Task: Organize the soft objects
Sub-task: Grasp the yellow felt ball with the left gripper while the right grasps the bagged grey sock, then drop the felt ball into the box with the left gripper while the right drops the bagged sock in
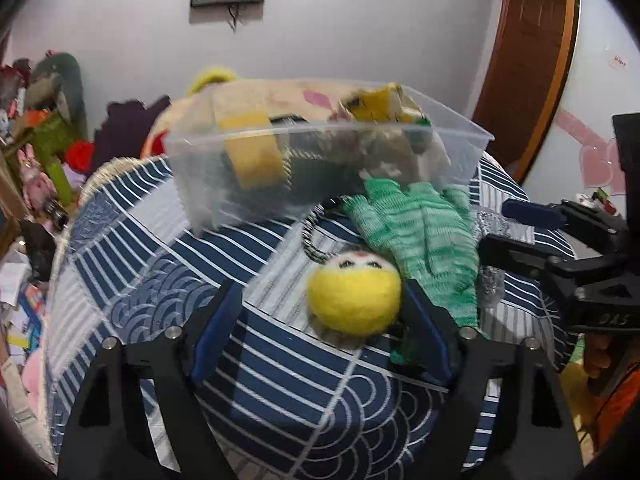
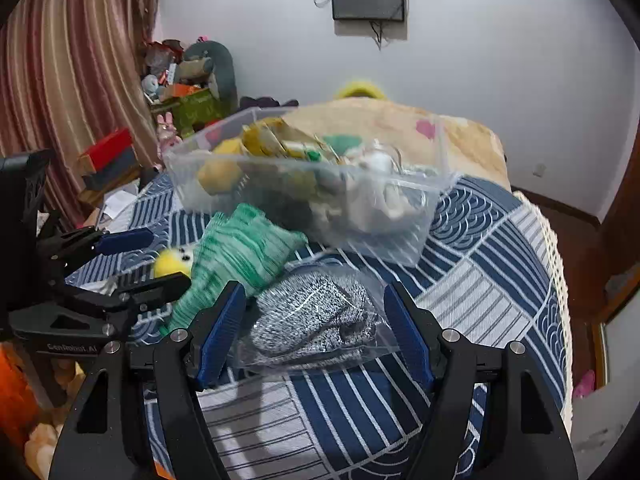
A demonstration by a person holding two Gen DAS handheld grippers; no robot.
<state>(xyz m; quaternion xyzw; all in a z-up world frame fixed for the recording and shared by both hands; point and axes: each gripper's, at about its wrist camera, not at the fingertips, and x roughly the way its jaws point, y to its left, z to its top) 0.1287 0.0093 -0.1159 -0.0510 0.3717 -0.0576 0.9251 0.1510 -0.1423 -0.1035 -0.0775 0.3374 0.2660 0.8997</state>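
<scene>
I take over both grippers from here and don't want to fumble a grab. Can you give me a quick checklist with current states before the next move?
1. Left gripper jaws open: ok.
2. Yellow felt ball between its fingers: ok, though off centre, close to the right-hand finger.
3. Right gripper jaws open: ok.
4. Bagged grey gloves centred between its fingers: ok.
5. Green glove clear of both grabs: not ok, it lies close beside the ball and the bag.
6. Room left in the clear bin: cannot tell, it already holds many items.
</scene>
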